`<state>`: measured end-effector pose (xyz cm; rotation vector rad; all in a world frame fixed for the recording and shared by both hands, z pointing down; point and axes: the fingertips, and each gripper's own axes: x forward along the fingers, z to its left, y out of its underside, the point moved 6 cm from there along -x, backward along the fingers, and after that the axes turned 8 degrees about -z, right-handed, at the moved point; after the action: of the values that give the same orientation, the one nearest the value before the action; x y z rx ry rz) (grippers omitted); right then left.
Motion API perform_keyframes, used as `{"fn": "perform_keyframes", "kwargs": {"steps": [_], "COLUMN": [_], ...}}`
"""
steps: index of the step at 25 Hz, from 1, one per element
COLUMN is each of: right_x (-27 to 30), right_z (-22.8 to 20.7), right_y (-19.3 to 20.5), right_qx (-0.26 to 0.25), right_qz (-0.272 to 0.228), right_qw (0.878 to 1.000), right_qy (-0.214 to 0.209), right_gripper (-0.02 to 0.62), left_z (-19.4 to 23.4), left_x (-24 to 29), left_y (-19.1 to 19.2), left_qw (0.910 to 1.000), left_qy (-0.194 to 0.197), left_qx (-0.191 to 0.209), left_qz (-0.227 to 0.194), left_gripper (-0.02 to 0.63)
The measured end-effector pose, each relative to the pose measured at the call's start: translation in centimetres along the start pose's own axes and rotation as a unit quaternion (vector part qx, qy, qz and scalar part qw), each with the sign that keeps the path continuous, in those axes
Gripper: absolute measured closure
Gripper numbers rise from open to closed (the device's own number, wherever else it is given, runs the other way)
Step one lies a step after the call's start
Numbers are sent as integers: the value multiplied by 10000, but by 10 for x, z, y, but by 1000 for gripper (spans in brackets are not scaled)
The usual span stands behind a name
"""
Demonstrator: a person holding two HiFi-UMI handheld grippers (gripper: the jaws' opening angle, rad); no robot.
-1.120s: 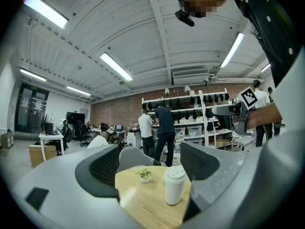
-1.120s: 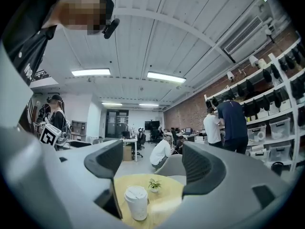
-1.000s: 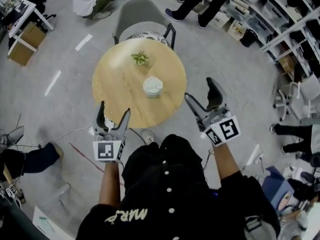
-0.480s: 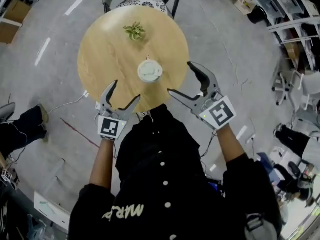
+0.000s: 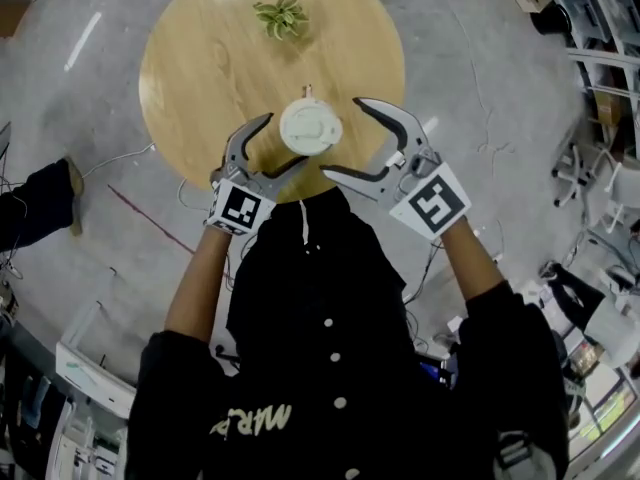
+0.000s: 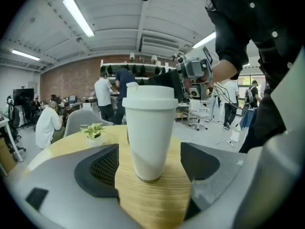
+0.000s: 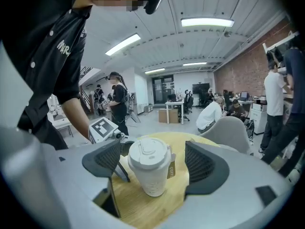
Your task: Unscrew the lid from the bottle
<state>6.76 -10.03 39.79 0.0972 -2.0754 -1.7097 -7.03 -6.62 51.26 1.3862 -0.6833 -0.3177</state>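
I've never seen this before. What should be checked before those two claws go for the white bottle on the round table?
1. Bottle upright on the table: ok.
2. Lid sitting on the bottle: ok.
3. Left gripper fingers apart, bottle lined up with the gap, no contact: ok.
4. Right gripper fingers apart and opening, lid lined up with the gap, no contact: ok.
5. Plant well away from the bottle and both grippers: ok.
6. How tightly the lid is screwed on: cannot tell.
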Motion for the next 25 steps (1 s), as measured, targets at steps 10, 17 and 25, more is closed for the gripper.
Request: {"fn": "perform_keyframes", "kwargs": {"steps": [10,17,25], "right_x": [33,46,54], "right_z": [-10,-10,-8], "right_y": [18,22,28], "right_qx": [-590,-687,-682], "right_qz": [-222,-394,-333], "right_qw": [9940,9906,9894], "right_qy": [-899,-1116,-1241], "right_gripper": [167,163,158], "left_z": [9,10,9], "left_x": [40,59,62], "left_y": [31,40,52], "left_qw": [9991,9977,9972], "left_qy": [227,514,671], "left_qx": [295,381,316], "left_qz": [177,204,72], "left_gripper": [212,212,246]}}
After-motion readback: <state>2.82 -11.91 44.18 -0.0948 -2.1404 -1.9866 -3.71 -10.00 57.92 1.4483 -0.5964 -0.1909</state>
